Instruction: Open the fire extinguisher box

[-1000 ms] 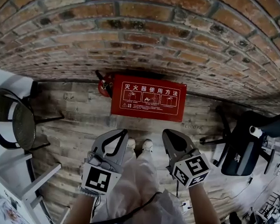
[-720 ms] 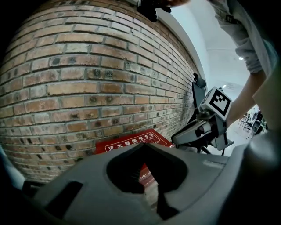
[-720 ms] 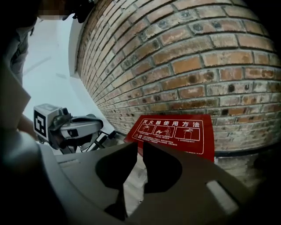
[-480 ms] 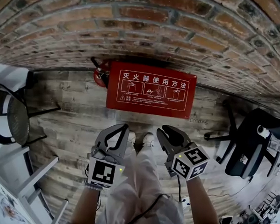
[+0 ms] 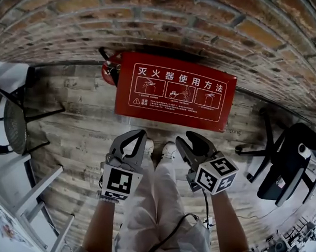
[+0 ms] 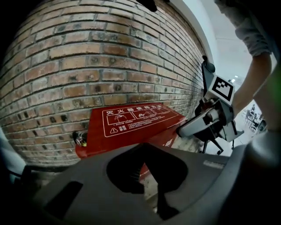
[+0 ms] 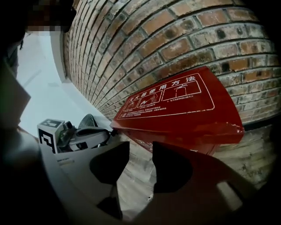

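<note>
Fire extinguisher box [image 5: 175,91]: red, lid down, on the floor [image 5: 80,136] against the brick wall [image 5: 170,24], long axis along the wall. It lies ahead of and below both tools, front edge towards them.

Left tool [image 5: 136,135]: jaws together, empty.

Right tool [image 5: 187,139]: jaws have just been opening, now apart, nothing between them.

Neither is clearly nearer. Likely target is the lid's front lip.

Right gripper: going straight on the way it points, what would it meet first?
Probably the front edge of the fire extinguisher box; the floor before it might come first, depth being unclear. The right gripper has just been opening its jaws, nothing between them.
</note>
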A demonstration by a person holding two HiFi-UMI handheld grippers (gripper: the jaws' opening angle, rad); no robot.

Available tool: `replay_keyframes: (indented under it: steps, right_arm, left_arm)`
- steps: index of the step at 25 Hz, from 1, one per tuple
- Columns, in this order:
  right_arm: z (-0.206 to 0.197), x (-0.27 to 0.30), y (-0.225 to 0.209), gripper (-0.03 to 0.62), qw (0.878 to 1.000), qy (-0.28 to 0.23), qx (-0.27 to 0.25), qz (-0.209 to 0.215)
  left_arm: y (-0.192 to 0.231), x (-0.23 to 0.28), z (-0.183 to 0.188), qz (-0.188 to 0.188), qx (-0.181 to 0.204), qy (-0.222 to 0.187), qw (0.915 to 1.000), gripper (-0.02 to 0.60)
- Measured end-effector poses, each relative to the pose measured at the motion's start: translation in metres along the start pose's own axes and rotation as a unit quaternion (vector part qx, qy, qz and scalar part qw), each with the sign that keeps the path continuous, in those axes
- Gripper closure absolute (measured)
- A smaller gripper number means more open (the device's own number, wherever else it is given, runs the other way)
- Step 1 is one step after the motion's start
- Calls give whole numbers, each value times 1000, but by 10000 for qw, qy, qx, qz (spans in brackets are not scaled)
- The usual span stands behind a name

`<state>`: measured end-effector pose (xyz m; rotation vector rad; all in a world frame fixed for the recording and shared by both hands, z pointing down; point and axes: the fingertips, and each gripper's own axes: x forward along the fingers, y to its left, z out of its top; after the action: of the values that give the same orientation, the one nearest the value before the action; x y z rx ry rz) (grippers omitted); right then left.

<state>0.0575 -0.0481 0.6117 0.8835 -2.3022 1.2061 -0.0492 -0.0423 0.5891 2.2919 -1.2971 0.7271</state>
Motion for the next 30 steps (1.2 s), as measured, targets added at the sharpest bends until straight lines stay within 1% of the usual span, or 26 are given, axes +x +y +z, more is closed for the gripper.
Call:
replay_keyframes:
  steps: [2, 7, 13, 18, 25, 30]
  right_arm:
    - [-1, 6, -7, 420, 9997, -98, 197, 43]
    - [-5, 17, -21, 388, 9980, -277, 565, 91]
    - [-2, 19, -38, 356, 9941, -551, 930, 110]
    - [0, 15, -37, 361, 9932, -644, 948, 226]
    - [9, 10, -32, 375, 9874, -846, 1303, 290]
    - [12, 6, -29, 387, 9850, -945, 1417, 284]
  left_arm:
    - [4, 10, -9, 62, -90, 36, 9999, 581]
    - [9, 35, -30, 108, -161, 172, 9997, 581]
    - [6, 52, -41, 24, -179, 261, 9995, 581]
    - [4, 59, -43, -70, -191, 283, 9994, 581]
    - [5, 65, -36, -141, -146, 198, 9996, 581]
    - [2, 68, -32, -196, -127, 143, 9996, 581]
